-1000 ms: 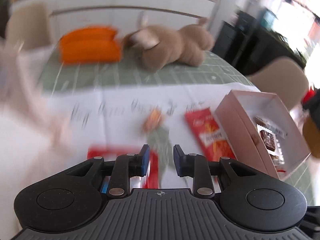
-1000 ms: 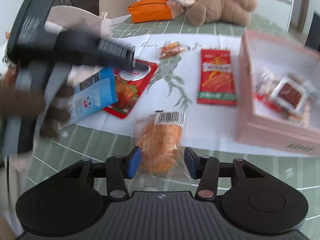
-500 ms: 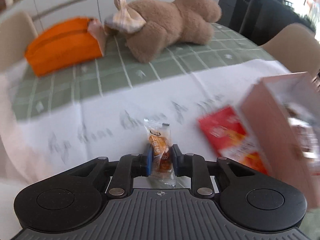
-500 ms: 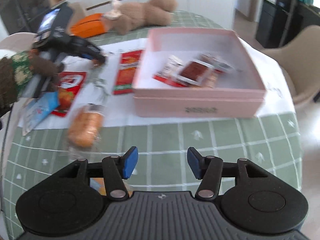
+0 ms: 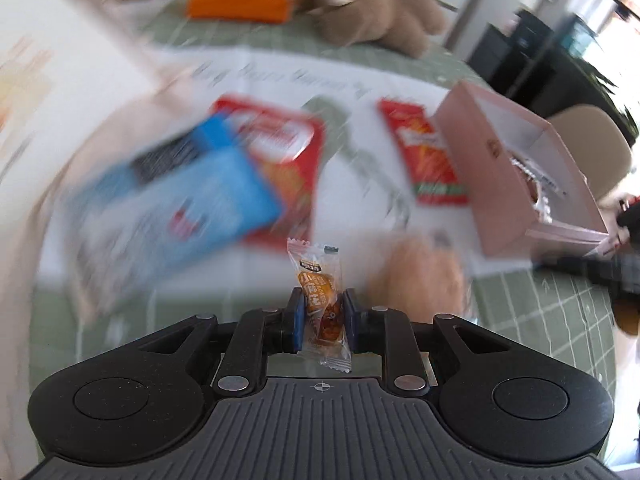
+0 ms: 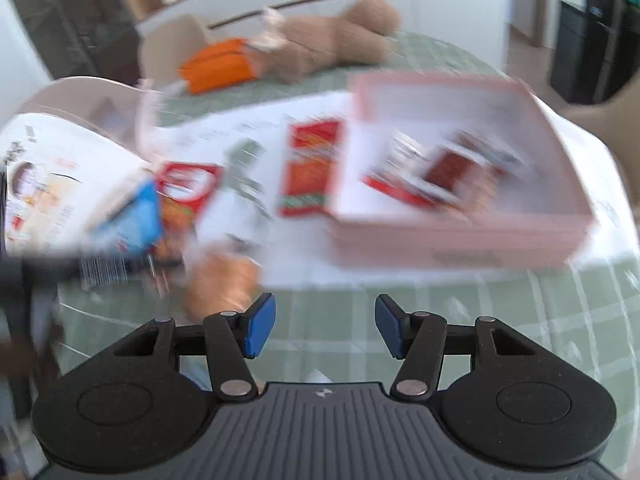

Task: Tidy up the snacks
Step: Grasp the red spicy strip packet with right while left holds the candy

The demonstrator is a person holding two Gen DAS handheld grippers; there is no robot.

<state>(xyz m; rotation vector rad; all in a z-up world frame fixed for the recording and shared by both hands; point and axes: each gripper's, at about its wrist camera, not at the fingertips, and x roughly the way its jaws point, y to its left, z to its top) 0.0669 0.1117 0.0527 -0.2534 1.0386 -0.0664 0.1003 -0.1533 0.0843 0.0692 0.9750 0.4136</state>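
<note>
My left gripper [image 5: 320,312] is shut on a small clear-wrapped orange snack packet [image 5: 318,284], held upright above the table. Ahead of it lie a blue snack bag [image 5: 180,196], a red snack pack [image 5: 288,156], a long red packet [image 5: 428,156] and an orange bread bag [image 5: 416,276]. The open pink box [image 5: 480,152] with several snacks inside stands at the right. My right gripper [image 6: 324,326] is open and empty over green tablecloth, near the pink box [image 6: 456,240]. The orange bread bag [image 6: 224,280] and long red packet [image 6: 308,168] lie to its left.
A brown plush toy [image 6: 332,40] and an orange pouch [image 6: 220,64] lie at the table's far side. A white paper sheet [image 5: 348,80] covers the table's middle. A beige chair [image 5: 588,140] stands behind the pink box. Both views are blurred.
My left gripper shut on the small orange packet, lifted it and swung back over the blue bag and bread bag. My right gripper opened a little wider and drew off the bread bag toward the table's near edge.
</note>
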